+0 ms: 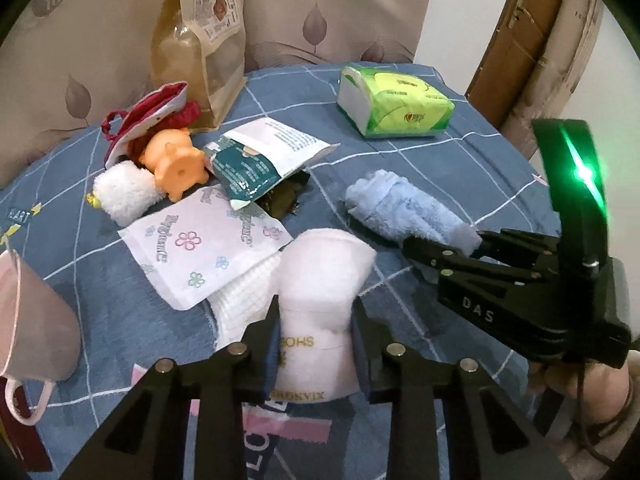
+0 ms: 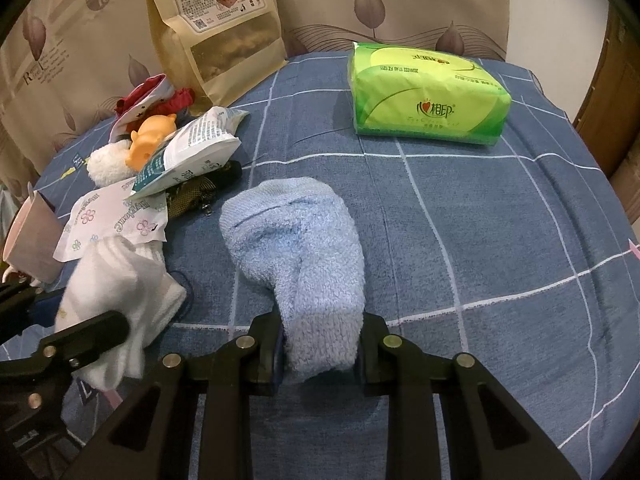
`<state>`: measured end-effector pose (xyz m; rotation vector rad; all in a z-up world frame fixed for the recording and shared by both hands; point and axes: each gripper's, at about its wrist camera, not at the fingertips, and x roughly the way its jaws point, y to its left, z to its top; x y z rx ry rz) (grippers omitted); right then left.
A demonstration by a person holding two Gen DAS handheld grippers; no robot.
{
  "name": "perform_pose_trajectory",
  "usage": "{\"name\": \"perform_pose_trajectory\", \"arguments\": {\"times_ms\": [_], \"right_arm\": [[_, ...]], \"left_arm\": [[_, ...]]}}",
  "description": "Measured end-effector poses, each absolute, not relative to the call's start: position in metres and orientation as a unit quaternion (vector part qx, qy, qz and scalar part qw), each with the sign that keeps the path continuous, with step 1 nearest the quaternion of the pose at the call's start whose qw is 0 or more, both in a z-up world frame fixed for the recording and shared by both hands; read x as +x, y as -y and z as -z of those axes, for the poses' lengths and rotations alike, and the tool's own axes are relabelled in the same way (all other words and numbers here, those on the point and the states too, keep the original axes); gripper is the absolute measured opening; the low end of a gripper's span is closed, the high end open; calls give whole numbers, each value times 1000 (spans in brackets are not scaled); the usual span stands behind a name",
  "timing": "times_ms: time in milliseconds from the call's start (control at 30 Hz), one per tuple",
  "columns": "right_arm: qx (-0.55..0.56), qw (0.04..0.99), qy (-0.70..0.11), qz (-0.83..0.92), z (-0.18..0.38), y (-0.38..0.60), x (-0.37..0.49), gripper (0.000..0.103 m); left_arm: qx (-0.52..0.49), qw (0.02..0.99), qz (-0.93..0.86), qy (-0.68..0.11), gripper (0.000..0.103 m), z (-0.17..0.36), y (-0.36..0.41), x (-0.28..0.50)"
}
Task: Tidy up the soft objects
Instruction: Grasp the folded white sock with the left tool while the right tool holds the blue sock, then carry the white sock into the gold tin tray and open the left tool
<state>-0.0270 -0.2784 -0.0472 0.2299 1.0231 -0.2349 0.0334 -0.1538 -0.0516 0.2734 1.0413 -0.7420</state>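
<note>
Left wrist view: left hand-held gripper (image 1: 314, 344) is at bottom centre w/ its jaws pinched on the white sock (image 1: 320, 280), so that one's grabbed. The sock's far end lies on the blue check cloth (image 1: 400, 168), touching the floral packet (image 1: 200, 256) at centre left. Right hand-held gripper (image 1: 444, 250) comes in from the right edge, clamped on the blue sock (image 1: 396, 212).

Right wrist view: the blue sock (image 2: 296, 248) fills the centre, near end squeezed between the right gripper's jaws at the bottom, rest lying flat on the cloth. White sock (image 2: 120, 284) sits lower left w/ the left gripper on it. Green tissue pack (image 2: 428, 100) is upper right, well apart.

Imo this is the pick-up step, both socks held, neither lifted. Next move prob needs lifting both clear w/o dragging the packet along, then setting them together on the open cloth centre right.
</note>
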Motion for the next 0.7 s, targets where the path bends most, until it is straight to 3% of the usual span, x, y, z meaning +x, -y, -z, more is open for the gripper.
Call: {"name": "perform_pose_trajectory", "arguments": {"times_ms": [700], "right_arm": [[89,860,-488,119,49,273,-28,24]], "left_arm": [[91,855,250,-445,30,-8,62,40]]}}
